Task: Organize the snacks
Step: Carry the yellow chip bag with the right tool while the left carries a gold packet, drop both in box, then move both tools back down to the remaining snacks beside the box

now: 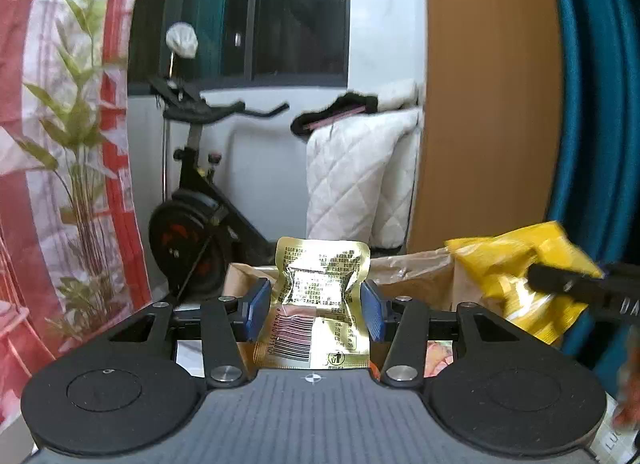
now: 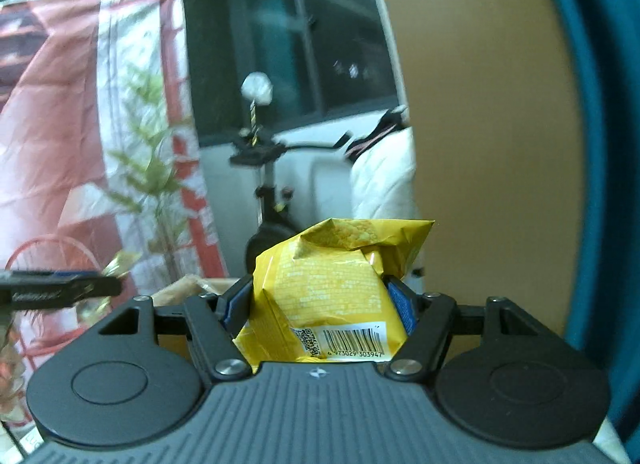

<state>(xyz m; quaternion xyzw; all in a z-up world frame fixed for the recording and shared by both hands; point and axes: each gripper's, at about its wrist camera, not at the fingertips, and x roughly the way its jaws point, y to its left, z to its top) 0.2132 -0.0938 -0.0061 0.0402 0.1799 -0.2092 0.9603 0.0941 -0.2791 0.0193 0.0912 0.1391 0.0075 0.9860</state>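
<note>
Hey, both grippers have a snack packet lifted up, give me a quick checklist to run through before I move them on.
1. Left gripper jaws pinch the gold foil packet on both sides: ok.
2. Right gripper jaws squeeze the crumpled yellow plastic packet: ok.
3. Gold packet upright, not slipping: ok.
4. Yellow packet seated deep between the jaws: ok.
5. The two grippers apart, not touching: ok.
6. Drop-off spot in view: cannot tell.

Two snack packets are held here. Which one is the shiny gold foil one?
The gold packet, flat and reflective, between the left gripper fingers. The right gripper holds a puffy matte yellow bag.
</note>
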